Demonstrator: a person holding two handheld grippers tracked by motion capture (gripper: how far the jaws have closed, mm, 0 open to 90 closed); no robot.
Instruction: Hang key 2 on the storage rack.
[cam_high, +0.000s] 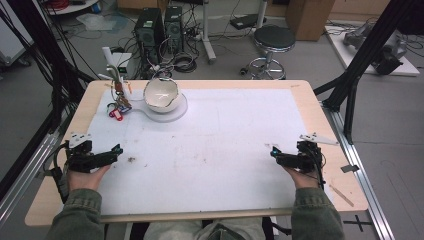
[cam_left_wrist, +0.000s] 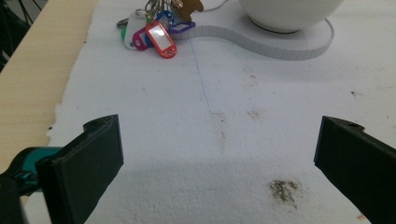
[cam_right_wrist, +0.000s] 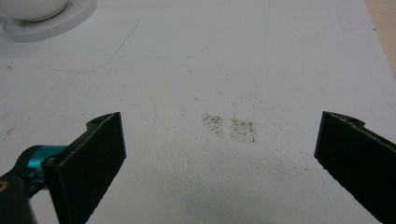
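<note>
Both grippers, left (cam_high: 118, 149) and right (cam_high: 274, 152), were held wide open over counter (cam_high: 320, 107), nothing gripped. Key bunch (cam_left_wrist: 154, 35) judged light, floppy, jangly; best pinched at ring.

The person wears olive-green fabric sleeves (cam_high: 75, 215) with gathered cuffs. Each hand-held black gripper, left (cam_high: 118, 149) and right (cam_high: 274, 152), carries flat rectangular matte jaws, a teal metal fitting, a grey three-cornered top plate (cam_high: 79, 139) and a trailing black cable (cam_high: 320, 172).

Black stool (cam_high: 273, 39) and computer towers (cam_high: 159, 27) behind the table.
</note>
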